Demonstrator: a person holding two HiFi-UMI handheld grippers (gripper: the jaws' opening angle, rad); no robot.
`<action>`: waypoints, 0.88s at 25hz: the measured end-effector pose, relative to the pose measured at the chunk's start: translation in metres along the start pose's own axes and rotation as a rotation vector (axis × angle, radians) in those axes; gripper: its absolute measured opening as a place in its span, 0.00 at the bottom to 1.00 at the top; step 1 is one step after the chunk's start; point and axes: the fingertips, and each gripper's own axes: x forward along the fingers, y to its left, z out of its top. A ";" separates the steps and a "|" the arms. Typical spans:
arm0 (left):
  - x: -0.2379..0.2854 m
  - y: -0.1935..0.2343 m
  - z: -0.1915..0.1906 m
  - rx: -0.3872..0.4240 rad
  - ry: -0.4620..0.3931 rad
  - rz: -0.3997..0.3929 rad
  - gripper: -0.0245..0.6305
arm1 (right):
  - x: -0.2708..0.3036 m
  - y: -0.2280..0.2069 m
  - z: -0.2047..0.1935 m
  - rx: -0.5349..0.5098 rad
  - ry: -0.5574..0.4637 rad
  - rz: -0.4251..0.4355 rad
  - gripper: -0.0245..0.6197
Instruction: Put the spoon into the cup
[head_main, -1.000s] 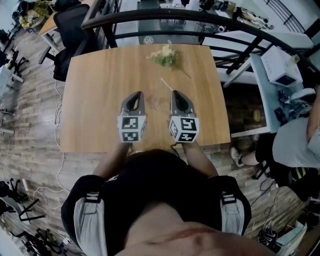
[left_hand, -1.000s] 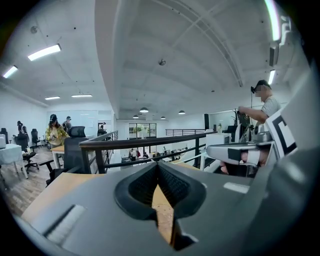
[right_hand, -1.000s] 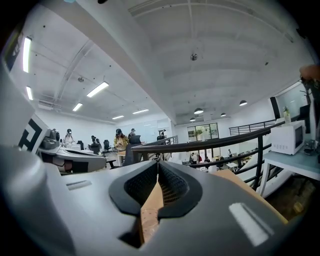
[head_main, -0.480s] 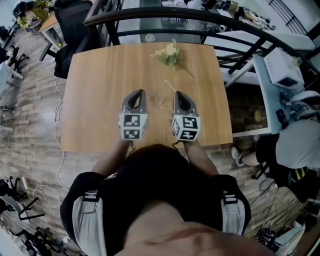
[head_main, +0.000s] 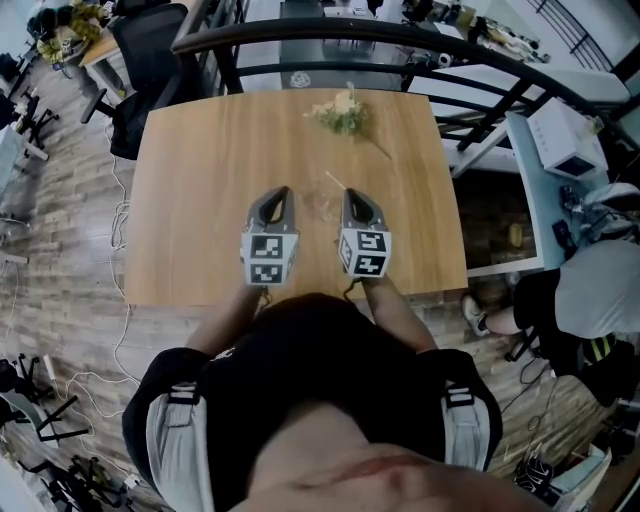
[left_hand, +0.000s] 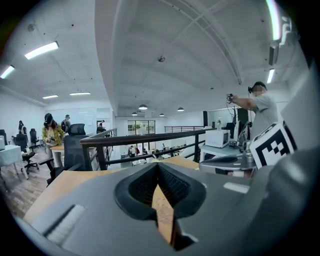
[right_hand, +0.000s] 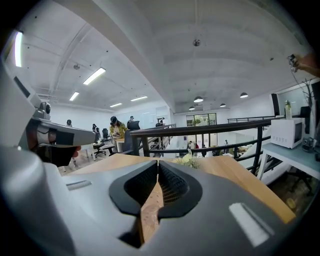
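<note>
Right gripper (head_main: 351, 195) and left gripper (head_main: 279, 191), jaws pressed together on nothing, flank the clear cup (head_main: 318, 204), and just beyond the cup lies the thin pale spoon (head_main: 336, 180), probably light, stiff and slippery, best pinched mid-handle.

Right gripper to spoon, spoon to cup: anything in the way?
Nothing visible. The spoon lies on bare table just ahead of the right gripper, whose jaws are shut and empty. The clear cup stands close beside the spoon; the flowers lie farther back.
</note>
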 end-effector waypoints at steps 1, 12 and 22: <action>-0.002 0.002 -0.001 -0.004 0.001 0.003 0.06 | 0.002 0.001 -0.003 0.005 0.010 0.001 0.05; -0.011 0.021 -0.009 -0.025 0.018 0.034 0.06 | 0.025 0.008 -0.027 0.026 0.094 -0.001 0.05; -0.012 0.027 -0.013 -0.020 0.024 0.032 0.05 | 0.040 0.013 -0.061 -0.002 0.194 -0.005 0.05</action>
